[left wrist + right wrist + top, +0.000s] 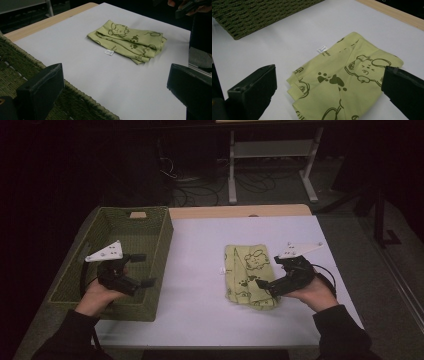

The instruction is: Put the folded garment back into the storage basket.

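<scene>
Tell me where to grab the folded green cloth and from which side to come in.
Grip the folded cloth at its stacked corner nearest the right gripper, coming in low from the person's right. Several layered edges meet there, so one pinch probably catches them all. The flat middle offers no edge.

The room is dim, and its far side is almost black. A white table [200,320] with a pale wooden far edge stands on grey carpet [390,310]. Beyond the table stands a white metal frame [272,150], with black cables [200,190] tangled on the floor just beside it.
</scene>
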{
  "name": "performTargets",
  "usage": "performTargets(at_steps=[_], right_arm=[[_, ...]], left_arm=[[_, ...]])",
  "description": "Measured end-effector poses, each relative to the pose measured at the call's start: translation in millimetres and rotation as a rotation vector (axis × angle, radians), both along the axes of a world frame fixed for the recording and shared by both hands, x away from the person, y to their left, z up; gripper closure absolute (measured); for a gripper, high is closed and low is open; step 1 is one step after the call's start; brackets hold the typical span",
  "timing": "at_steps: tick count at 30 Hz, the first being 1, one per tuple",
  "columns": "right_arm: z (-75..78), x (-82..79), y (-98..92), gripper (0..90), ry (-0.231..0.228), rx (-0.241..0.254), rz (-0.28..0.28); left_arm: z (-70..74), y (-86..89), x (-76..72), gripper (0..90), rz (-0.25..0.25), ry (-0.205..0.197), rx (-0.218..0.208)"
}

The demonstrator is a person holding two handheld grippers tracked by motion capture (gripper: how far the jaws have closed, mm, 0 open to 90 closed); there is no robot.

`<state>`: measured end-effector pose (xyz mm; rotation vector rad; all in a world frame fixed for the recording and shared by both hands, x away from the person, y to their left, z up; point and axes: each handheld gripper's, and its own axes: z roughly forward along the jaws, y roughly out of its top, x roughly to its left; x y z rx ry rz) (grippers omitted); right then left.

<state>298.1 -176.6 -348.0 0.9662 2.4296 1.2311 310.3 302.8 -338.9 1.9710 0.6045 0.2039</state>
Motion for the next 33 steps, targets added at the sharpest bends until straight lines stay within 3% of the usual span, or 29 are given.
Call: performTargets(at_steps=[33], right_arm=[[-21.5,-7.2,-11.2,0.0,0.034,-0.009,-0.023]], left_arm=[[0.2,-0.8,-0.6,0.0,0.002,-0.007,0.011]])
